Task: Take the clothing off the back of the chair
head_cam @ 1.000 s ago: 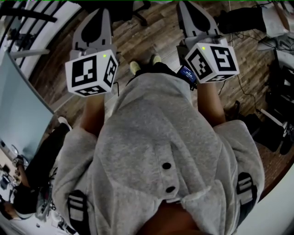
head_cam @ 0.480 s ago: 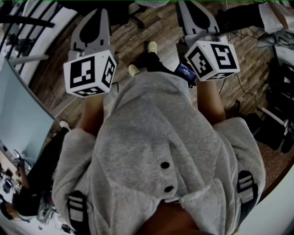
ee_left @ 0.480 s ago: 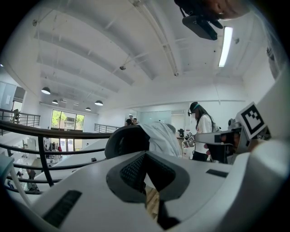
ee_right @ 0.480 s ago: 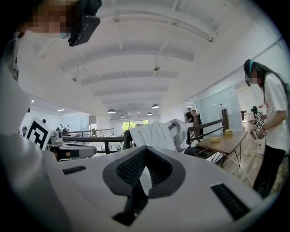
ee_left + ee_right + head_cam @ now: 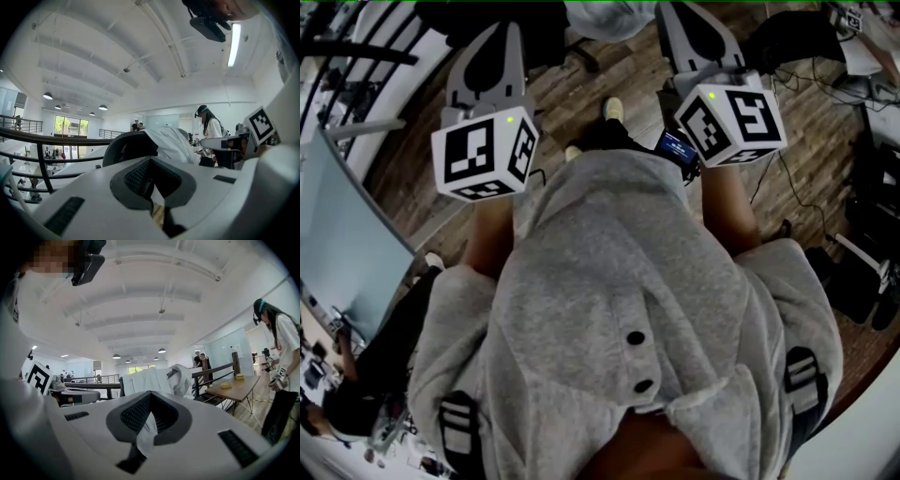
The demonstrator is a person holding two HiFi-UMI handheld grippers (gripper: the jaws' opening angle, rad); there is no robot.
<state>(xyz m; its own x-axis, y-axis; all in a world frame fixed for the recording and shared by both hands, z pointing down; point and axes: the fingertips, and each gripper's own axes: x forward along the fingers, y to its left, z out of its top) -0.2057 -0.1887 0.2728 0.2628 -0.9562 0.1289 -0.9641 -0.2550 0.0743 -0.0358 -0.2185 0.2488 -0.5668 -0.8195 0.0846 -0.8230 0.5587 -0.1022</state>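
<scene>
The step in hand is judged to be the approach. The clothing (image 5: 155,378), a white garment, is draped over the back of a dark chair (image 5: 124,147), which stands straight ahead and well apart from both tongs. The left tongs (image 5: 152,185) and the right tongs (image 5: 146,423) are both seen closed, pads together and nothing held – only floor and a strip of the far white cloth show through the slits. Before the chair is reached, both should be opened wide and kept level. The garment is best taken at its upper edge, one pair of tongs near each shoulder, so that it can be lifted up and clear of the backrest. Dragging it sideways could roll or tip the chair. Cloth alone should be pinched, not the backrest's rim. Much is hidden: the chair's seat and base are covered by the tongs' own bodies. It cannot be told whether the garment is hooked over the backrest's corners or merely laid across it. In the head view the person's grey top (image 5: 619,309) fills the picture – little more than a dark shape at the top edge can be made out there.
</scene>
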